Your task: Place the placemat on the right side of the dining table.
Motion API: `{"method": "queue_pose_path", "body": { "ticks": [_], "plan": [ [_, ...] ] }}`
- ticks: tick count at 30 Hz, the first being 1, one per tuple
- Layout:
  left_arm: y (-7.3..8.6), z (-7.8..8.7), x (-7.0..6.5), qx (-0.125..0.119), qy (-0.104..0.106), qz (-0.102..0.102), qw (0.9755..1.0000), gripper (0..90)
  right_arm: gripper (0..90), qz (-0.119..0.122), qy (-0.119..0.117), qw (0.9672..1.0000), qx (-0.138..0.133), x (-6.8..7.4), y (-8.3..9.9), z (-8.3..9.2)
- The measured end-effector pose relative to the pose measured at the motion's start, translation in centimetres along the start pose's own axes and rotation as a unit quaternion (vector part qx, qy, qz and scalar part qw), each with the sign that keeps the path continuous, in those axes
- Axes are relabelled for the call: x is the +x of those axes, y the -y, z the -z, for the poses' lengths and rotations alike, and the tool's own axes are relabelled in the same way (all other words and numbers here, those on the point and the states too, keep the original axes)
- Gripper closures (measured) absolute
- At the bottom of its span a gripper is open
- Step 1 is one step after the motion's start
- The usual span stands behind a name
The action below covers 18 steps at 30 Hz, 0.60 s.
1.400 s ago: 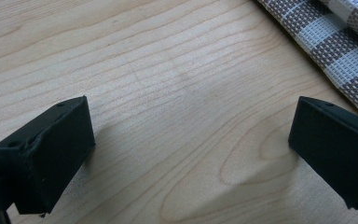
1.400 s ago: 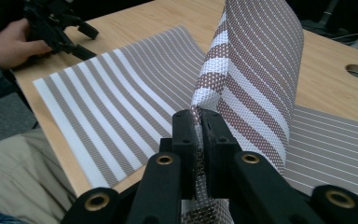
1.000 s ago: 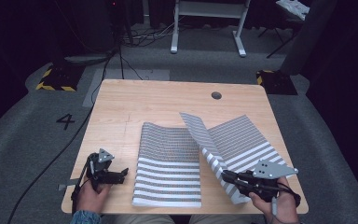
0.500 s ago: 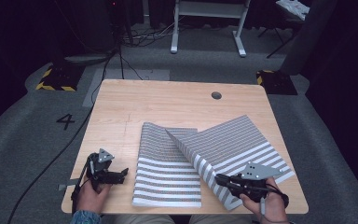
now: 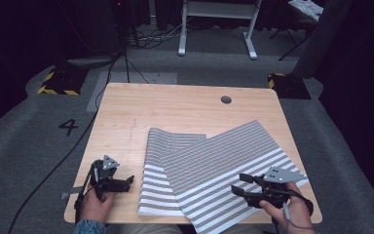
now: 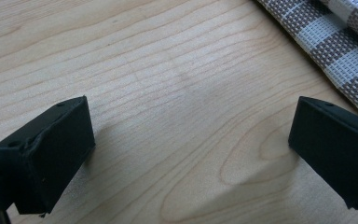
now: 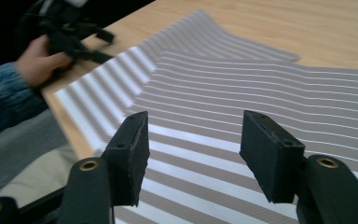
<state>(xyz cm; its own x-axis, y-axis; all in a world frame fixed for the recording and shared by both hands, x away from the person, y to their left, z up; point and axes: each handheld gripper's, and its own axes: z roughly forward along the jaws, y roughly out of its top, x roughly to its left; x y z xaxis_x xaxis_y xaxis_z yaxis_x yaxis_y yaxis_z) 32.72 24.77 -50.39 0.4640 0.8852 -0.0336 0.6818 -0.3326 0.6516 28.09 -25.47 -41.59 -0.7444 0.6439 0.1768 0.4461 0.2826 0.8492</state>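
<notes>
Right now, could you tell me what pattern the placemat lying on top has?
Grey-brown and white stripes on the top placemat; the high view shows it best.

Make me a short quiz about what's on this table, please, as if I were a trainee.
1. True or false: the striped mats overlap.
2. How do the right gripper fingers stand: A) apart, over the upper mat; B) clamped on its corner?
3. What lies under the left gripper?

Key:
1. True; the angled mat lies partly on the straighter one.
2. A; they have just been opening, and nothing is between them.
3. Bare wooden table, with the mat edge just beside it.
</notes>
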Motion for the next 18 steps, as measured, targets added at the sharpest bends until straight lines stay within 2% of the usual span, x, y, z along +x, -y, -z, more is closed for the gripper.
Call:
{"method": "queue_pose_path", "body": {
  "ticks": [1, 2, 3, 4, 5, 6, 7, 8, 10, 12, 13, 15, 16, 18],
  "plan": [
    [0.0, 0.0, 0.0, 0.0, 0.0, 0.0, 1.0, 0.2, 40.4, -0.01, 0.018, 0.9998, 0.004, -1.0, 0.3, 0.7],
    [0.0, 0.0, 0.0, 0.0, 0.0, 0.0, 1.0, 0.2, 40.4, -0.01, 0.018, 0.9998, 0.004, -1.0, 0.3, 0.7],
    [0.0, 0.0, 0.0, 0.0, 0.0, 0.0, 1.0, 0.2, 39.9, -0.02, 0.041, 0.9989, 0.006, -2.2, 0.7, 1.4],
    [0.0, 0.0, 0.0, 0.0, -0.001, 0.0, 1.0, 0.2, 39.6, -0.027, 0.055, 0.9981, 0.006, -2.8, 0.9, 1.8],
    [0.0, 0.0, 0.0, 0.0, -0.001, 0.0, 1.0, 0.2, 39.6, -0.027, 0.055, 0.9981, 0.006, -2.8, 0.9, 1.8],
    [0.0, 0.0, 0.0, 0.0, -0.001, 0.0, 1.0, 0.2, 39.3, -0.035, 0.084, 0.9958, 0.008, -4.0, 1.4, 2.5],
    [0.0, 0.0, 0.0, 0.0, -0.001, 0.0, 1.0, 0.2, 39.3, -0.035, 0.084, 0.9958, 0.008, -4.0, 1.4, 2.5],
    [0.0, 0.0, 0.0, 0.0, -0.001, 0.0, 1.0, 0.2, 39.2, -0.041, 0.115, 0.9925, 0.011, -5.2, 2.0, 3.2],
    [0.0, 0.0, 0.0, 0.0, -0.002, -0.001, 1.0, 0.2, 38.8, -0.055, 0.139, 0.9888, 0.011, -6.3, 2.5, 3.8],
    [0.0, 0.0, 0.0, -0.002, -0.002, 0.001, 1.0, 0.2, 38.5, -0.064, 0.152, 0.9861, 0.016, -7.3, 3.0, 4.4],
    [0.0, -0.1, 0.0, -0.003, -0.003, 0.003, 1.0, 0.2, 38.5, -0.064, 0.152, 0.9861, 0.016, -7.3, 3.0, 4.4],
    [0.0, -0.1, -0.1, -0.003, -0.002, 0.003, 1.0, 0.2, 37.6, -0.073, 0.16, 0.9841, 0.022, -8.1, 3.6, 4.8],
    [0.0, -0.1, -0.1, -0.003, -0.002, 0.003, 1.0, 0.2, 36.8, -0.085, 0.171, 0.9813, 0.028, -8.8, 4.1, 5.1],
    [0.0, -0.1, -0.1, -0.003, -0.002, 0.003, 1.0, 0.2, 36.3, -0.088, 0.175, 0.9801, 0.032, -9.1, 4.4, 5.2]
  ]
}}
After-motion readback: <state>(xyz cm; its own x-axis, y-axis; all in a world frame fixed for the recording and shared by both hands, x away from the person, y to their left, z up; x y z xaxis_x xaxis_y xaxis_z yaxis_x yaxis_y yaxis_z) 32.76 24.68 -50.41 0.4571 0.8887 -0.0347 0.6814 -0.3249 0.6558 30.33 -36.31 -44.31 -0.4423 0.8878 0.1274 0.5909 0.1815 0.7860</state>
